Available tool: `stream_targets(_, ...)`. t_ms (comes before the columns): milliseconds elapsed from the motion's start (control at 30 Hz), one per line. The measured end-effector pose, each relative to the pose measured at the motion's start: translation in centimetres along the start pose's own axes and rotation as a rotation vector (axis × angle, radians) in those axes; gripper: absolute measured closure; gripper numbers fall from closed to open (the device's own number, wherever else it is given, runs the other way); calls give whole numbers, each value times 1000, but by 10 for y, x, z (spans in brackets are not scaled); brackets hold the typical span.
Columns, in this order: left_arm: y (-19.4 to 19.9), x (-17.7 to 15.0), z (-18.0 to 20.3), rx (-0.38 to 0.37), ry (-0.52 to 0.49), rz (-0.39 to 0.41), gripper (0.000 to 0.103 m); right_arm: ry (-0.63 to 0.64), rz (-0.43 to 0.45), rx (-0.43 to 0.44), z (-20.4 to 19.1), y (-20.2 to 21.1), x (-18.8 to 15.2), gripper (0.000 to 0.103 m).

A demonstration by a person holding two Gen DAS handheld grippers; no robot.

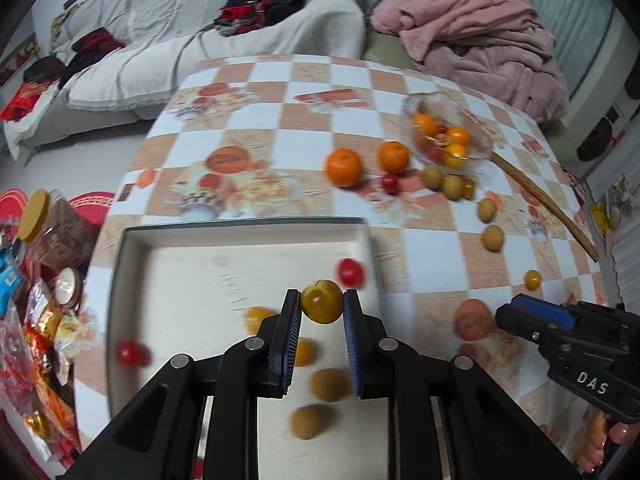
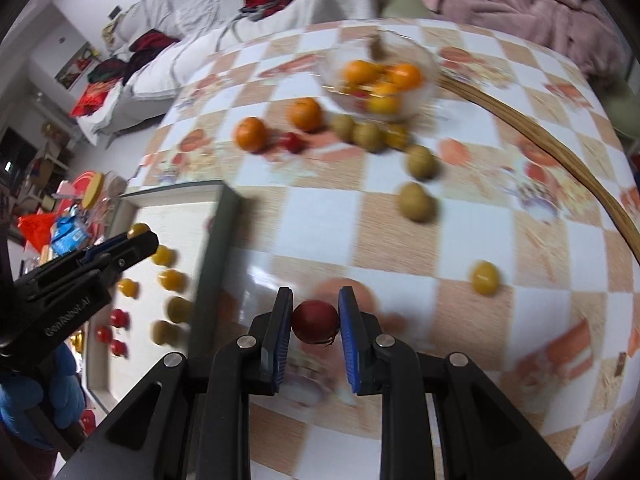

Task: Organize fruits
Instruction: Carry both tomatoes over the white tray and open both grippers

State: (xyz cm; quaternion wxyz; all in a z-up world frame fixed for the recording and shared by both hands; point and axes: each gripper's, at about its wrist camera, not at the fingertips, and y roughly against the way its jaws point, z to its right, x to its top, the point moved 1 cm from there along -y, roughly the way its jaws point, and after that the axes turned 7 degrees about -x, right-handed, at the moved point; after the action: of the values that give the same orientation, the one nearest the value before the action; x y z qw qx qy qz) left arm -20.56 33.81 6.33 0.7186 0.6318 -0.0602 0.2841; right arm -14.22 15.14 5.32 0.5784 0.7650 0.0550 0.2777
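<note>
My left gripper [image 1: 321, 306] is shut on a yellow-brown round fruit [image 1: 322, 301] and holds it above the white tray [image 1: 132, 264]. Several small red, yellow and brown fruits lie in the tray. My right gripper [image 2: 314, 318] is shut on a red cherry tomato [image 2: 314, 321] above the checkered table, right of the tray's rim [image 2: 216, 248]. Two oranges [image 1: 344, 167] [image 1: 394, 156], a red tomato [image 1: 389, 183] and several brown fruits [image 1: 492, 237] lie loose on the table. A glass bowl [image 1: 478, 136] holds more oranges and tomatoes.
A thin wooden stick [image 1: 544, 204] lies at the table's right side. Snack packets and a yellow-lidded jar [image 1: 52, 224] stand left of the tray. A sofa with clothes [image 1: 224, 16] and a pink blanket [image 1: 480, 28] lie beyond the table.
</note>
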Motion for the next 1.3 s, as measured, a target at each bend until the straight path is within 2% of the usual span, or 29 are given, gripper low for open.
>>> stream_targets(200, -2, -3, -46, 90, 27, 0, 80, 53, -2, 54, -51, -12, 19, 77)
stream_targets(433, -21, -8, -88, 140, 79, -42, 80, 128, -15, 62, -103, -38, 41, 77)
stream_targets(633, -32, -8, -101, 144, 90, -64, 80, 193, -29, 30, -130, -64, 52, 77)
stream_targets(900, -38, -10, -101, 159, 70, -81, 80, 239, -73, -9, -138, -87, 53, 77)
stream_targets(933, -38, -9, -101, 164, 63, -82, 78, 247, -76, -12, -139, -89, 52, 77)
stream_targets(967, -38, -9, -101, 178, 57, -83, 68, 252, -79, -15, -140, -90, 52, 77)
stream_targets(1000, -37, -9, -102, 187, 57, -85, 57, 256, -81, -14, -140, -91, 51, 77)
stream_targets(1033, -37, -9, -103, 188, 61, -83, 38, 258, -82, -12, -140, -91, 51, 77)
stream_targets(1133, -32, -10, -104, 186, 67, -69, 38, 254, -66, -4, -139, -84, 51, 74)
stream_targets(1200, -31, -9, -104, 189, 68, -71, 38, 250, -38, -5, -138, -76, 52, 69)
stream_targets(1300, -28, -9, -105, 194, 81, -77, 38, 241, -10, -5, -136, -63, 51, 48)
